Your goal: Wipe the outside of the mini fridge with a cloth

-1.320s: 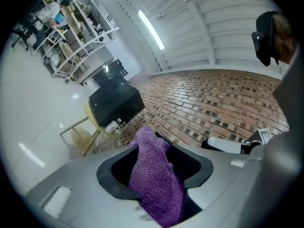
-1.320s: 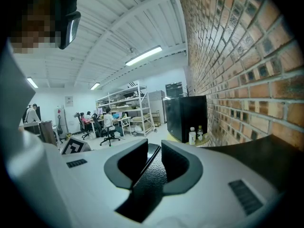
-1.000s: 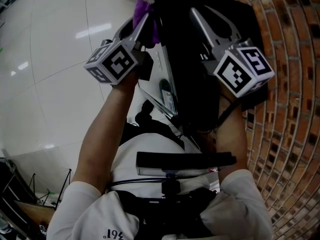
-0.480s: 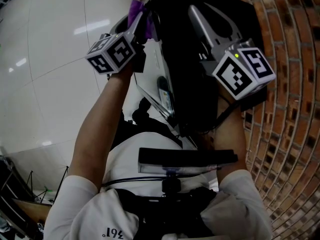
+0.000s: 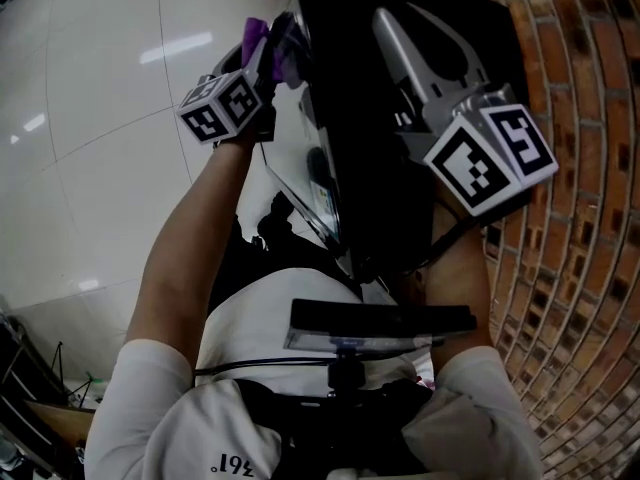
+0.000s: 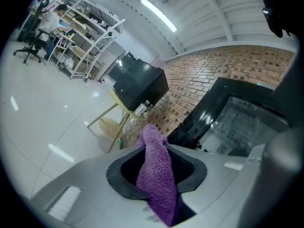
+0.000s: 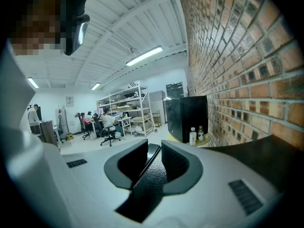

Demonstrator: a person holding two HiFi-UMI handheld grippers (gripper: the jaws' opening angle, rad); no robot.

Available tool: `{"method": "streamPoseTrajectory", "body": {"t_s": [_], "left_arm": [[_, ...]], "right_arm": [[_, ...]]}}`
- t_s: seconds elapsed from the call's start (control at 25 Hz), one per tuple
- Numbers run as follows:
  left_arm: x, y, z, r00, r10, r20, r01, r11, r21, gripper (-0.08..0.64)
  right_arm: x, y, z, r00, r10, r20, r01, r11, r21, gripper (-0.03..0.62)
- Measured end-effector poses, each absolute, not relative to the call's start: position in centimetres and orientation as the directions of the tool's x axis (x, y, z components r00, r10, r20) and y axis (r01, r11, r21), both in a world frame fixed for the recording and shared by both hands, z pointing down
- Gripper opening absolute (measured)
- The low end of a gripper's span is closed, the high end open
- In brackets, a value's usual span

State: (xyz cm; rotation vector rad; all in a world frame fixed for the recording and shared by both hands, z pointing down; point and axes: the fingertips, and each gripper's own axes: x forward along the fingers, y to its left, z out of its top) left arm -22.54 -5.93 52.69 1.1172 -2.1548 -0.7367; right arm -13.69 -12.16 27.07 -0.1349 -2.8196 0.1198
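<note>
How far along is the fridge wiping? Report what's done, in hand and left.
Done: no wiped patch can be told on the black fridge. In hand: the left gripper is shut on the purple cloth at the fridge's upper edge; the right gripper seems clamped on a black edge on top. Left: probably most of the outside.

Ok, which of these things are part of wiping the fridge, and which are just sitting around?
In use: purple cloth, pinched in the left claw; black mini fridge, its edge in the right claw.
Just about: second black fridge on a yellow table; two bottles; shelving racks; brick wall.
</note>
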Motion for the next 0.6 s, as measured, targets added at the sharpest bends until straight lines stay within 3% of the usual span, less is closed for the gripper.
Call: {"method": "streamPoseTrajectory", "body": {"t_s": [0.6], "left_arm": [[-22.2, -5.8, 63.8, -0.408, -0.796, 0.446, -0.501, 0.604, 0.620, 0.087]], "right_arm": [[-13.7, -12.2, 27.0, -0.946, 0.100, 0.309, 0.075, 0.993, -0.092, 0.080]]}}
